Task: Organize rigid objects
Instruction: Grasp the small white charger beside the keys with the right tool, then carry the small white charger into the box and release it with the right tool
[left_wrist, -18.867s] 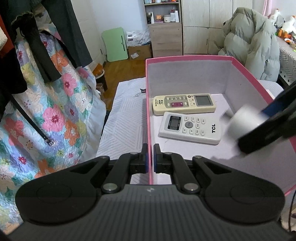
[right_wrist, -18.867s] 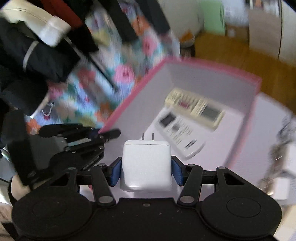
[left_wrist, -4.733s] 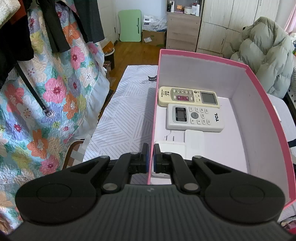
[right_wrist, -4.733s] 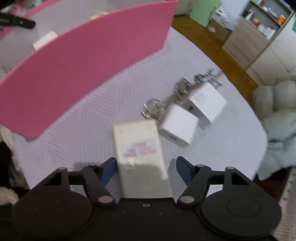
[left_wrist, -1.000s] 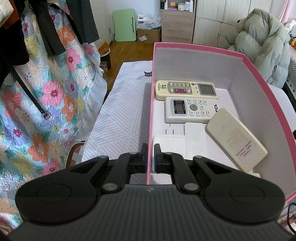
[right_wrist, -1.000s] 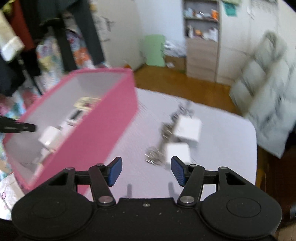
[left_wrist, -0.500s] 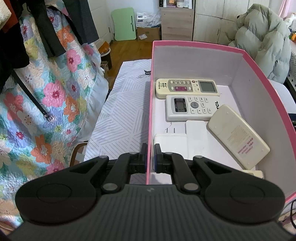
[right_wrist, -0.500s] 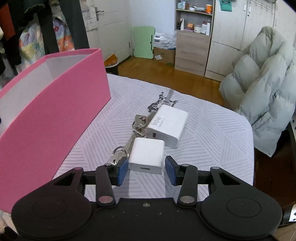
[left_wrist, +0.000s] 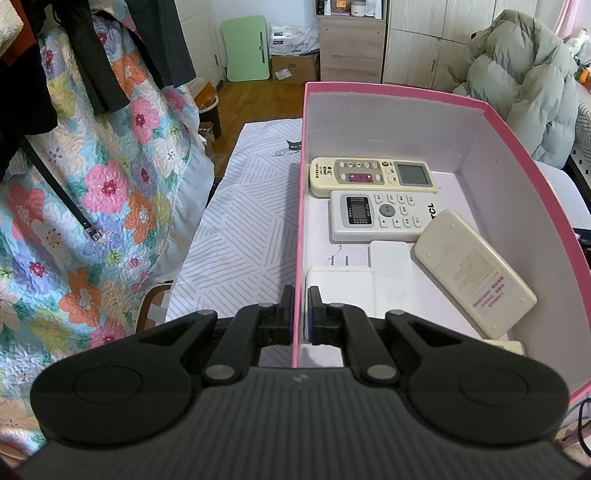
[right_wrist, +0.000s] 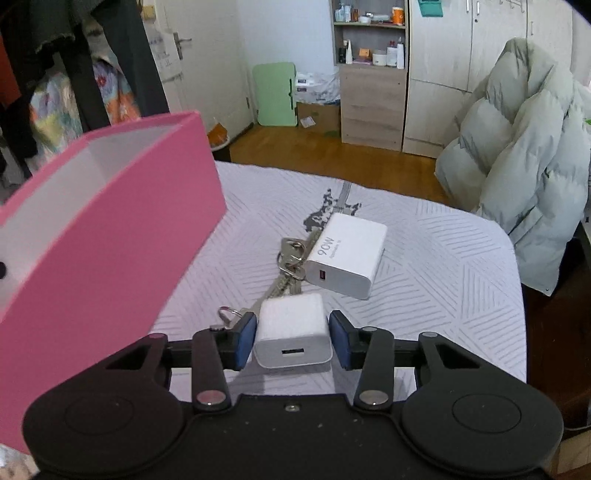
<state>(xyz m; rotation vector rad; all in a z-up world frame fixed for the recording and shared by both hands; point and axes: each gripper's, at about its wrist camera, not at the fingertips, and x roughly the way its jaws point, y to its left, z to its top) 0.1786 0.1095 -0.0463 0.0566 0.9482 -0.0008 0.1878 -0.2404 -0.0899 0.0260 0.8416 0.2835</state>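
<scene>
My left gripper (left_wrist: 300, 310) is shut on the near left wall of the pink box (left_wrist: 406, 122), one finger on each side of it. Inside the box lie a yellowish remote (left_wrist: 373, 176), a white TCL remote (left_wrist: 380, 216), a cream remote face down (left_wrist: 472, 273) and two white chargers (left_wrist: 340, 291). On the table, my right gripper (right_wrist: 292, 339) has its jaws closing on a small white charger (right_wrist: 291, 332), with both blue pads against its sides. A larger 90W charger (right_wrist: 347, 254) and a bunch of keys (right_wrist: 291, 258) lie just beyond it. The pink box (right_wrist: 110, 236) stands to the left.
A white striped cloth (right_wrist: 443, 266) covers the table, whose edge runs at the right and far side. A grey puffy jacket (right_wrist: 524, 155) hangs over a chair at the right. A floral quilt (left_wrist: 103, 192) and dark clothes hang at the left.
My right gripper swung from beside the box down to the small white charger and narrowed its jaws around it. The left gripper and the box stayed put.
</scene>
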